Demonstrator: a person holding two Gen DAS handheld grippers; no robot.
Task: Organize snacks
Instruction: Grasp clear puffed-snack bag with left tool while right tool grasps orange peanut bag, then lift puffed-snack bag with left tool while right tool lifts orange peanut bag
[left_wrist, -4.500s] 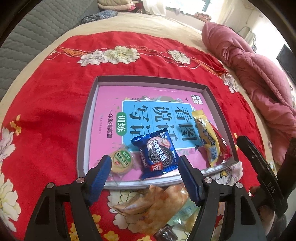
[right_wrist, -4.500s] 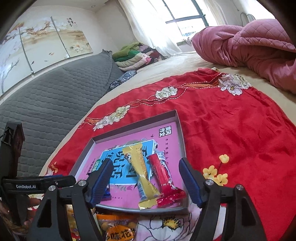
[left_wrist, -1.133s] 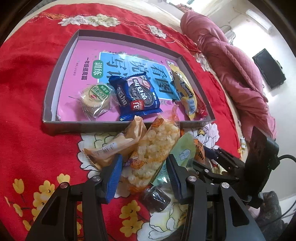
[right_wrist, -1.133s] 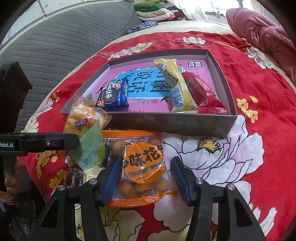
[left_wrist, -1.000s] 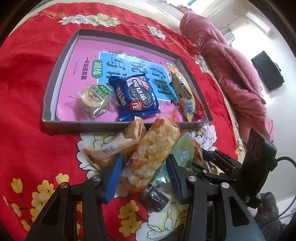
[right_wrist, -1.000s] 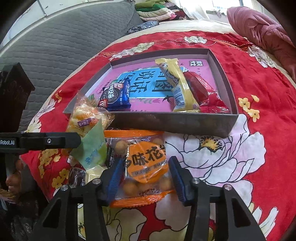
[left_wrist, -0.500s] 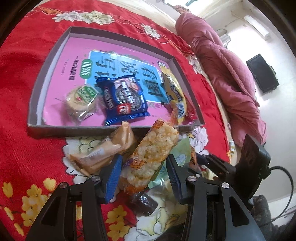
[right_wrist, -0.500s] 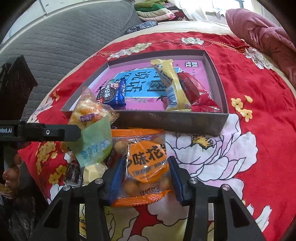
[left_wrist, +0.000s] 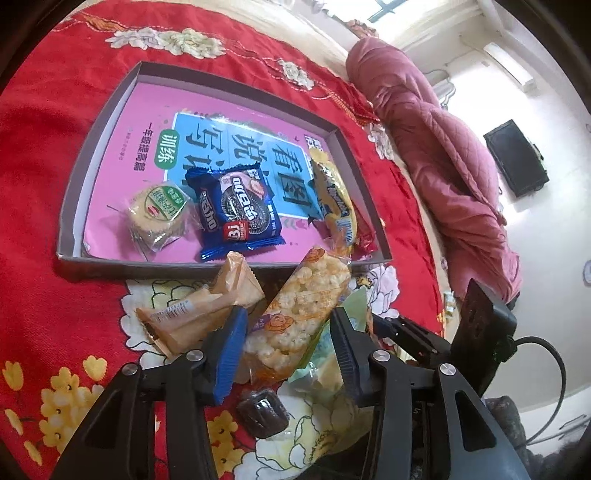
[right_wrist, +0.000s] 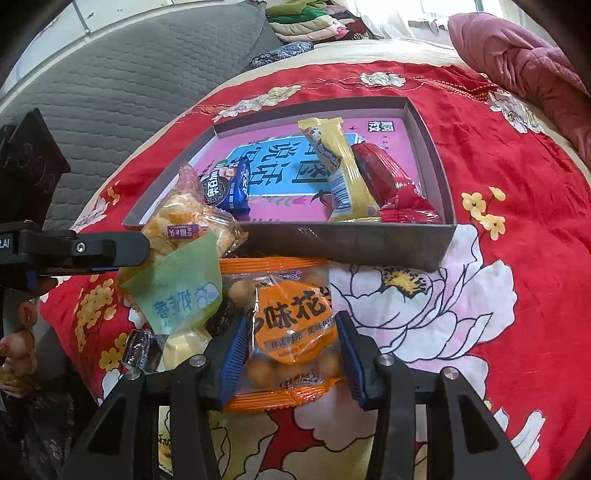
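With both pairs of fingers now closed in on packets at the near side of the box (left_wrist: 225, 267), I judge the picking step is under way. My left gripper (left_wrist: 286, 345) has its blue fingers (left_wrist: 231, 343) pressed against the sides of the puffed rice bar (left_wrist: 295, 310), which stands up between them and leans its far end toward the box wall. A second ago that bar lay flatter on the red bedspread (left_wrist: 48, 295); now the green wrapper (left_wrist: 351, 321) on the right of the fingers has risen with it, so the bar looks lifted, though the wrapper may be snagged on it. My right gripper (right_wrist: 291, 354) has narrowed since a second ago, and its fingers (right_wrist: 234, 356) now touch both edges of the orange peanut bag (right_wrist: 291, 328), which rests on the bedspread just short of the box wall.

Ahead of the fingers, inside the box, sit the round cracker (left_wrist: 157, 214), the blue cookie pack (left_wrist: 238, 212), the yellow bar (right_wrist: 341, 166) and the red bar (right_wrist: 395, 184). A tan pastry pack (left_wrist: 199, 310) lies to the left of the left fingers, and a dark candy (left_wrist: 262, 410) lies under them.

Both packets seem ready to go over the wall, and I would watch that green wrapper as the bar rises.
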